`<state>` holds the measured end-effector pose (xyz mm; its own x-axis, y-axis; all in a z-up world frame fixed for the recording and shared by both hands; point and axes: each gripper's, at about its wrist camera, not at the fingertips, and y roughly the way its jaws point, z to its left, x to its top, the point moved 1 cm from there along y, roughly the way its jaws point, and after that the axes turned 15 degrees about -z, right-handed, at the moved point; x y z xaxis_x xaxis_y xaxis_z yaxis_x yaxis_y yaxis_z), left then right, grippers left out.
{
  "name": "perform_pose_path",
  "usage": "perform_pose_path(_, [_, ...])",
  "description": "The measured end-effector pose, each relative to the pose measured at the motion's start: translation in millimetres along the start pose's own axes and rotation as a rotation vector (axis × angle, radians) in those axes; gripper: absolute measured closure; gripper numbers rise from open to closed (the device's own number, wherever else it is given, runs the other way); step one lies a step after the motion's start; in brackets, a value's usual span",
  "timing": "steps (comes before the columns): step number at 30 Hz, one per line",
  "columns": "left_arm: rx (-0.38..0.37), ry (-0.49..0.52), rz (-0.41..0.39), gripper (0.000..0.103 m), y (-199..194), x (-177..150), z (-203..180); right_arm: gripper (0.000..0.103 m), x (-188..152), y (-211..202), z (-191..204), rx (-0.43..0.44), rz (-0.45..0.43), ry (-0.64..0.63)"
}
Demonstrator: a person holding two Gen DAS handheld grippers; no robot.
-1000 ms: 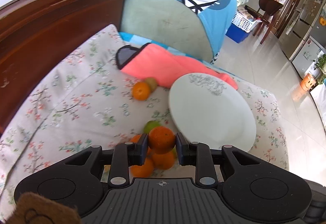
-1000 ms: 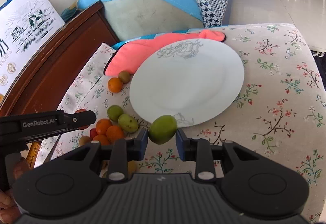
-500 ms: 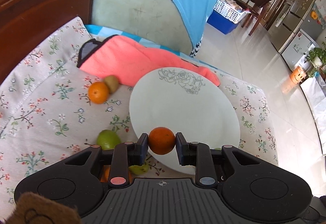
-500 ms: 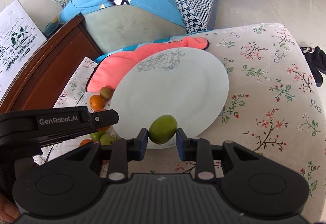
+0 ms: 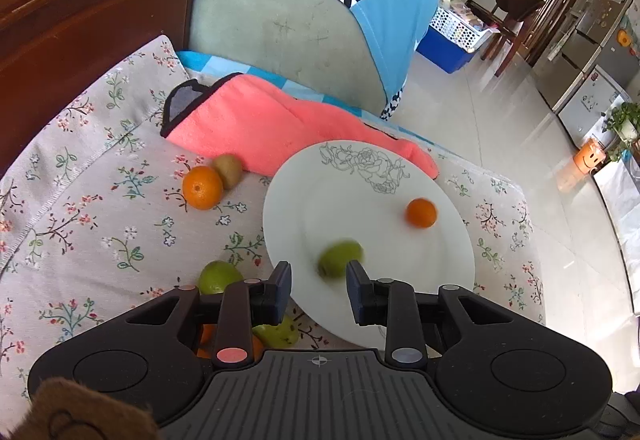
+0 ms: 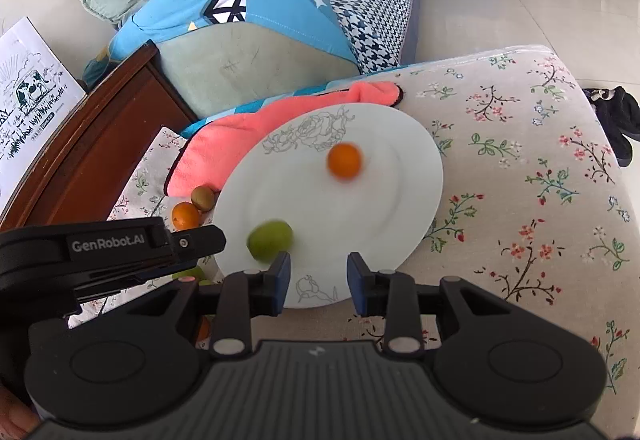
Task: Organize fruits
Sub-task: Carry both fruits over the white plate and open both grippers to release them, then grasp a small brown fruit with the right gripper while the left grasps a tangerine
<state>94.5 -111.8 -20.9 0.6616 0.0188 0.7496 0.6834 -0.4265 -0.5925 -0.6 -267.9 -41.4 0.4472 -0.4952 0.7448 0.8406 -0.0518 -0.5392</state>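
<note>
Both of my tools have just let go over the white plate (image 5: 400, 280): the left gripper (image 5: 319, 290) has its jaws newly parted with nothing between them, and the right gripper (image 6: 319, 282) stands the same way, jaws just opened and empty. The small orange (image 6: 345, 161) sits toward the plate's far side, below the rose drawing, and the green fruit (image 6: 269, 240) lies on the near part of the plate, just beyond my right tool's left finger. Both fruits look smeared, so I judge they are rolling. That is my worry: the plate rests on a soft floral cushion (image 6: 520, 167) with its far rim propped on a pink cloth (image 5: 256, 127), so it may be tilted, and a rolling fruit could run over the rim onto the cushion or the floor beyond. Off the plate's left rim wait another orange (image 5: 202, 187) touching a brownish kiwi (image 5: 228, 171), and nearer me a green lime (image 5: 218, 277) beside more fruit half hidden under my left tool.
</note>
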Motion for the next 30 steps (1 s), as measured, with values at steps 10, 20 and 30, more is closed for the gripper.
perform_pose_path(10, [0.019,-0.026,-0.024,0.068,-15.9,8.3,17.2,0.07,-3.4,-2.3,4.7,0.017,0.013,-0.015])
perform_pose_path(20, [0.025,-0.031,-0.035,0.067,-27.7,10.2,31.1,0.07,-7.3,-3.1,9.5,0.04,0.029,-0.034])
perform_pose_path(30, [0.077,-0.02,-0.048,0.047,-50.8,4.9,55.7,0.064,-16.8,-12.6,20.2,0.101,0.058,-0.095])
